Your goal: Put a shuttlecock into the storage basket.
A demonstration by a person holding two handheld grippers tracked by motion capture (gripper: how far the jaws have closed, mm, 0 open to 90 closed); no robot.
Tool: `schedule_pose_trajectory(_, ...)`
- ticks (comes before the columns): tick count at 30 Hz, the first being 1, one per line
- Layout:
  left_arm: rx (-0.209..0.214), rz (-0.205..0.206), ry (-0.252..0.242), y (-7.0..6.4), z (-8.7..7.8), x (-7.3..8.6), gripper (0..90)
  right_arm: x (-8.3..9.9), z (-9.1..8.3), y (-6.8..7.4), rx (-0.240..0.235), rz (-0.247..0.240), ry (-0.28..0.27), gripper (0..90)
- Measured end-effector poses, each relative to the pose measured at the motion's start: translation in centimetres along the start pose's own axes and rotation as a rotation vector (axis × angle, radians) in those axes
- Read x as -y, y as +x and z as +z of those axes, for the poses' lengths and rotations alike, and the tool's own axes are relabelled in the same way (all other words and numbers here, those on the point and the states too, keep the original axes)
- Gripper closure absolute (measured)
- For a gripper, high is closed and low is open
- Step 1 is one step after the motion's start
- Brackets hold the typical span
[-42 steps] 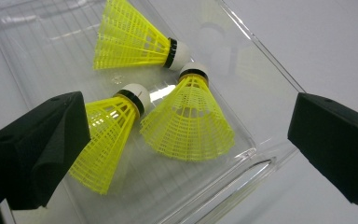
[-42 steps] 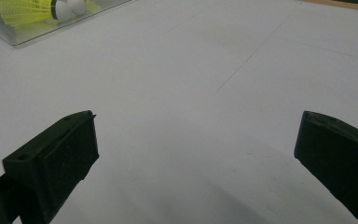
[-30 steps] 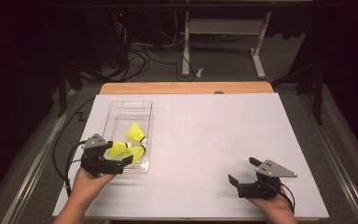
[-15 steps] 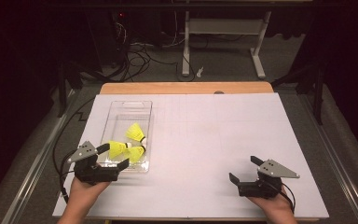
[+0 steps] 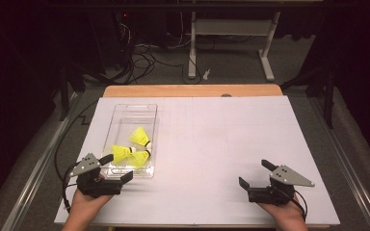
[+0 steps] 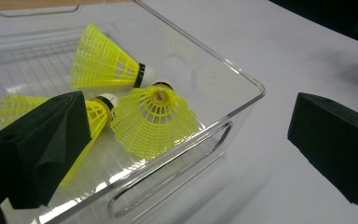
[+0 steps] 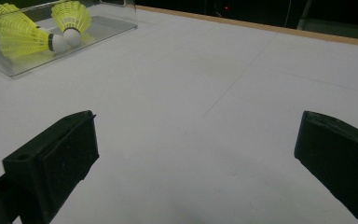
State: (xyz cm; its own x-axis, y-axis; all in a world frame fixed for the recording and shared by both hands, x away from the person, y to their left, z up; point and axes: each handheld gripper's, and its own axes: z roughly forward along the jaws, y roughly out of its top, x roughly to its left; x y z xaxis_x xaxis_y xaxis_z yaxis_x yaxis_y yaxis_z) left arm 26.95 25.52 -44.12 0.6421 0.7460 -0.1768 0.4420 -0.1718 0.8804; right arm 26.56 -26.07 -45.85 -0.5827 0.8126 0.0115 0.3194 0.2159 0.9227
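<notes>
Here the white surface (image 5: 207, 144) carries a clear bin (image 5: 125, 115) holding three yellow shuttlecocks (image 6: 154, 119). The left gripper (image 5: 117, 169), jaws open and empty, hovers at its near end, likely between picks; the right gripper (image 5: 254, 175) rests open.

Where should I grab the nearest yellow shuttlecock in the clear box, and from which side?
Probably grip the nearest shuttlecock by its flared skirt, coming down from above. It lies with the skirt toward the near wall of the clear box and its cork tucked against the others, so the wall blocks a level approach for the left hand-held gripper.
</notes>
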Motion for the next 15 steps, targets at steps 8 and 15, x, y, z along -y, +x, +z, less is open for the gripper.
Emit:
schedule_pose_trajectory(8, -0.009, 0.005, 0.003, -0.12, 0.27, 0.08, 0.5, 0.1, -0.01, -0.17, -0.005, -0.001, 0.001, 0.1)
schedule_pose_trajectory(15, -0.011, 0.006, 0.001, -0.02, 0.11, 0.13, 0.5, 0.04, 0.05, -0.11, -0.003, -0.006, -0.002, 0.1)
